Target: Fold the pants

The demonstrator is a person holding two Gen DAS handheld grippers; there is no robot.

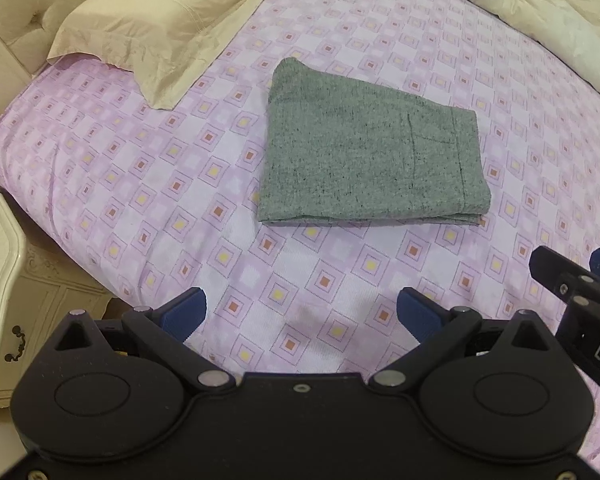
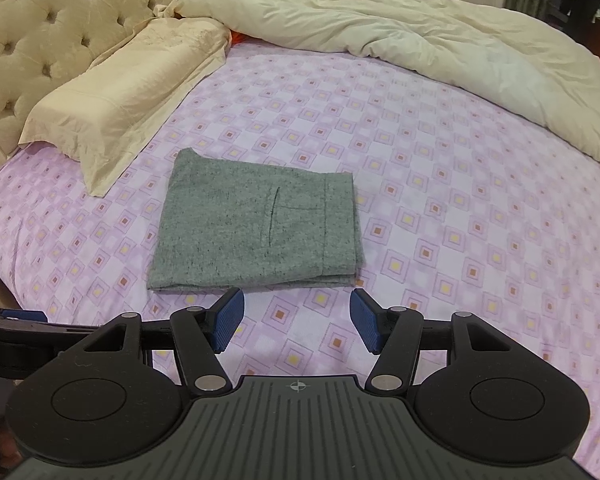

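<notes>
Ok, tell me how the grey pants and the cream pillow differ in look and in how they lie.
The pants are speckled grey-green knit; the pillow is plain, creased cream fabric. The pants lie folded into a flat rectangle in the middle of the bed sheet; the pillow is plump and lies lengthwise along the tufted headboard. The pants show a pocket seam; the pillow shows a flat border hem. Both rest on the sheet, touched by neither gripper.

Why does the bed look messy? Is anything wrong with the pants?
The gray pants look fine: folded into a neat flat stack on the pink sheet, with nothing holding them. The messy bit is the cream duvet, bunched up at the far side, and the pillow lying crooked.
</notes>
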